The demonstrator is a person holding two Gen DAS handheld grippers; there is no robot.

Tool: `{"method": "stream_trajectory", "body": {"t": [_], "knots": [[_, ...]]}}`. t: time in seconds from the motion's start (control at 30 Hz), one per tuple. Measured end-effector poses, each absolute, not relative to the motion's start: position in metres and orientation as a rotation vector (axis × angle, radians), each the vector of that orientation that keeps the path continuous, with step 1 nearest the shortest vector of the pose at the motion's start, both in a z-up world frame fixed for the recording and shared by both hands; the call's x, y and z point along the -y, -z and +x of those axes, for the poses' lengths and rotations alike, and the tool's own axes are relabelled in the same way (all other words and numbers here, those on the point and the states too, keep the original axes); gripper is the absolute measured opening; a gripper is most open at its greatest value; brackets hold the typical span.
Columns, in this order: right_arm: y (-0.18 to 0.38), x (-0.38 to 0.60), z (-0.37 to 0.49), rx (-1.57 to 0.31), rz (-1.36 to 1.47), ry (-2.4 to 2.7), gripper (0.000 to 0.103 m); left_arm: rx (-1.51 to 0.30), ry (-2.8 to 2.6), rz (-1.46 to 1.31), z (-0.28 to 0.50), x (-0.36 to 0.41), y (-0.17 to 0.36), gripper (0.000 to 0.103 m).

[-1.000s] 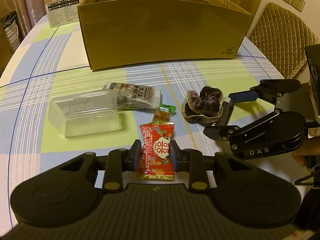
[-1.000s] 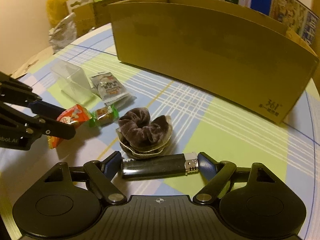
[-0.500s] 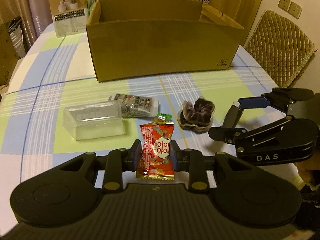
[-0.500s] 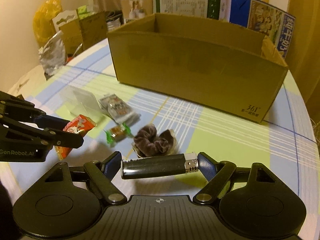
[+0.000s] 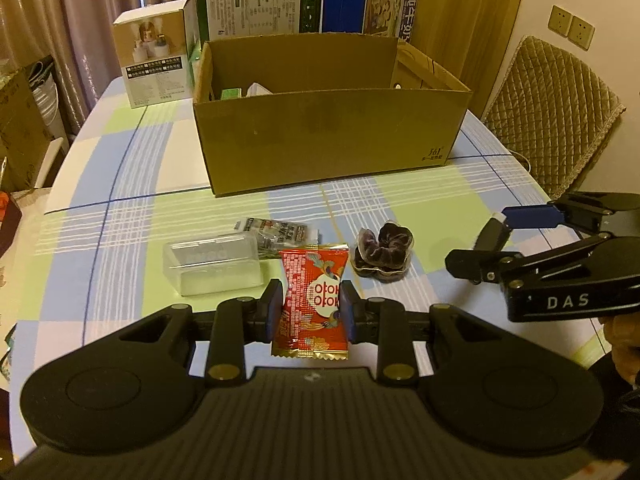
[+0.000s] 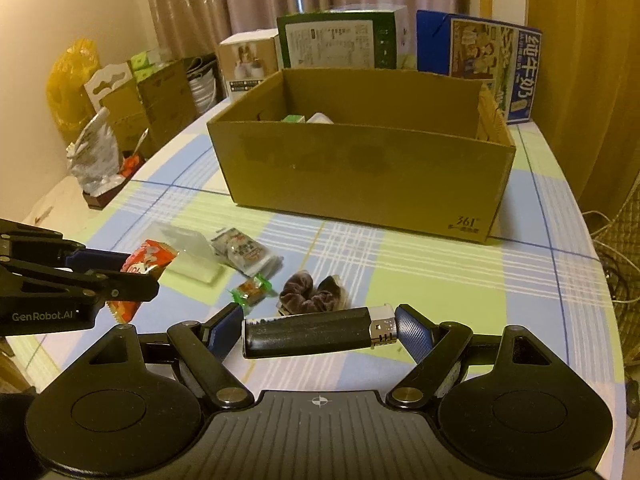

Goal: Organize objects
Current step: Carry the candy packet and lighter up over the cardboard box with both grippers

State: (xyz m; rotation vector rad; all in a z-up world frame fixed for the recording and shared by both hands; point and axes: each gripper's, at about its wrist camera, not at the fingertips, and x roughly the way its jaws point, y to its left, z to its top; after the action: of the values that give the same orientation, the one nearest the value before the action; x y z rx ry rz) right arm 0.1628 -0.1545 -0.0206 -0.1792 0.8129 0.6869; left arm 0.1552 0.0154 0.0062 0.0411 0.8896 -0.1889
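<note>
Left claw clamped a red snack packet upright above the counter while the right claw pinched a black lighter end to end, both short of the open cardboard box, beyond a brown scrunchie.

"361°" marks the box at its lower corner; "DAS" labels the right gripper, "GenRobot.AI" the left gripper, left of the box.
</note>
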Motion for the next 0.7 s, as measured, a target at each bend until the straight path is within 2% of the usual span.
{"method": "stream_trajectory", "body": {"t": [0.7], "knots": [[-0.013,0.174,0.159,-0.819,-0.146,-0.625,0.079,-0.863,0.174,0.023,0.147,-0.029,-0.043,0.025]]}}
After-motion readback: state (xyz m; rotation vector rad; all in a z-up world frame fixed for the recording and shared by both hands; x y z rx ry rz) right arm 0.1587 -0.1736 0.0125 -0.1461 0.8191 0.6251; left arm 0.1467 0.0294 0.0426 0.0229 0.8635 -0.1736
